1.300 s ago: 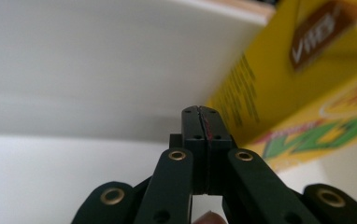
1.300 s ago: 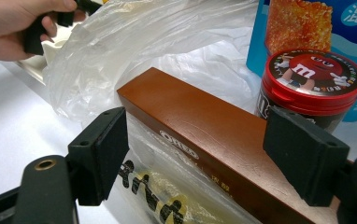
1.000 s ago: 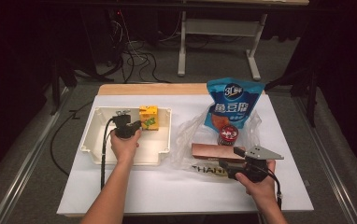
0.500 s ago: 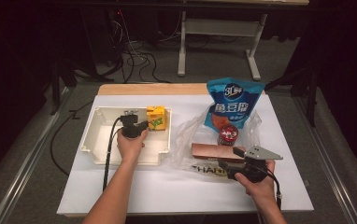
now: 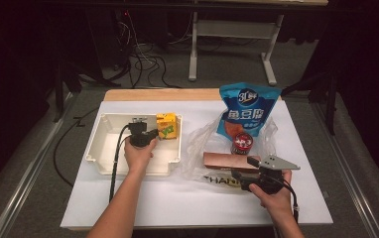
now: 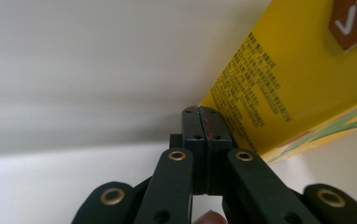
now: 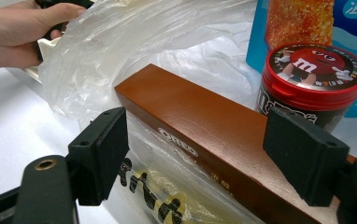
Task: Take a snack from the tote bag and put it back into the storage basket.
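- The left gripper hangs inside the white bin, its jaws pressed together on nothing; in the left gripper view the tips sit just beside the yellow carton, at its lower edge near the bin wall.
- The carton stands in the bin's far right corner, to the right of that gripper.
- The right gripper is spread wide; in the right gripper view its jaws stand either side of the brown box, not touching it.
- The box lies on a clear plastic bag near the table's front right.
- Writing: "OREO" on the box side; "m" on the red lid of the M&M's tub just behind the box; black letters on the bag, reading "THAN" from above.
- The carton bears small print too fine to read, and a brown label with white letters, cut off.
- A blue snack bag stands behind the tub, with large white Chinese characters.
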`<state>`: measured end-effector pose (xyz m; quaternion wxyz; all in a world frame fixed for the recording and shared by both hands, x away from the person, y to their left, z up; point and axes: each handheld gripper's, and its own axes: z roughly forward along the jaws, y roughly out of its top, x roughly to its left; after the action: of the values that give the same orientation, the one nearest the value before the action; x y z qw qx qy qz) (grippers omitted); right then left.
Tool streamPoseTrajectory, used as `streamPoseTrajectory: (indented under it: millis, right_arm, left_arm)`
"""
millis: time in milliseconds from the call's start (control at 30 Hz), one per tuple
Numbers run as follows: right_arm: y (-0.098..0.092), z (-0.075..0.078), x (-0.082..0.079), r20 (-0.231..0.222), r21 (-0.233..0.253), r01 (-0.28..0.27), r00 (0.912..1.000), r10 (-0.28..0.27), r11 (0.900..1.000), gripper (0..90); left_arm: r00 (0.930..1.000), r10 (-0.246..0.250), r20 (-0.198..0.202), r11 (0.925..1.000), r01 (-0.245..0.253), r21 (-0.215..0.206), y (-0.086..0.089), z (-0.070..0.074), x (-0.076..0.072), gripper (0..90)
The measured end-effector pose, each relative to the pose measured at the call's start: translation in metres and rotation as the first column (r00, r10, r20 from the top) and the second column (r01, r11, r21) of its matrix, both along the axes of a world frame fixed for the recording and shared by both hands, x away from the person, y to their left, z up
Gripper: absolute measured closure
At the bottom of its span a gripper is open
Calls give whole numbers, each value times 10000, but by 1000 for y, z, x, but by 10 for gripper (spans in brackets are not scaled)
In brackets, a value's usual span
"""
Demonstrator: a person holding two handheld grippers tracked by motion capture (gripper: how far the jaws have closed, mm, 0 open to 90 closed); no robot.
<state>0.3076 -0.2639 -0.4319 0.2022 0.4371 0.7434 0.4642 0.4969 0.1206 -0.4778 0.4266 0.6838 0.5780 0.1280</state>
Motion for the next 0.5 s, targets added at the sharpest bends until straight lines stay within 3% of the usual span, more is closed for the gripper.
streamPoseTrajectory:
  millis: [133, 167, 233, 500]
  right_arm:
    - [-2, 1, 0, 58, 17, 24, 10000, -24, 10000, 226]
    - [-2, 1, 0, 57, 56, 76, 10000, -76, 10000, 226]
    - [-4, 2, 0, 68, 80, 182, 9998, -182, 9998, 222]
    - [-15, 12, 1, 214, 219, 784, 9967, -789, 9967, 257]
  left_arm:
    - [9997, 150, 204, 9998, -153, 125, 2, 5, -3, 898]
    - [9995, 193, 259, 9996, -199, 213, 2, 8, -5, 858]
    - [9986, 274, 459, 9964, -310, 790, 1, 14, -10, 758]
    - [9920, 301, 1229, 9985, -355, 425, 6, 37, -40, 618]
